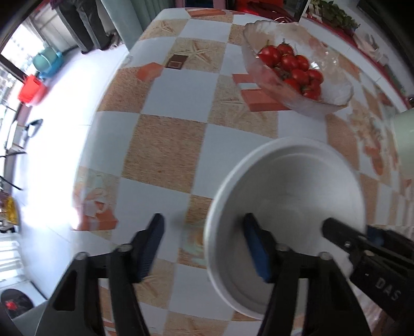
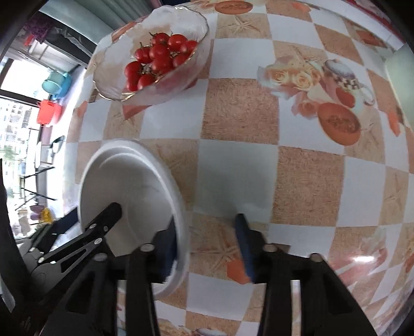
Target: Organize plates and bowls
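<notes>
A white bowl (image 1: 292, 186) stands on the checked tablecloth. My left gripper (image 1: 204, 232) points straight down over the bowl's left rim. One blue pad is inside the bowl and the other is outside, and neither presses on the rim. My right gripper (image 2: 205, 235) straddles the opposite rim of the white bowl (image 2: 129, 186). Its inner pad is close against the wall while the outer pad stands well clear. Each wrist view shows a black finger of the other gripper reaching into the bowl.
A glass bowl (image 1: 258, 33) of cherry tomatoes (image 1: 292, 67) sits farther back on the table (image 1: 165, 155); the right wrist view shows the glass bowl (image 2: 181, 23) too. A pale green object (image 1: 403, 142) stands at the right. The table's edge drops to the floor on the left.
</notes>
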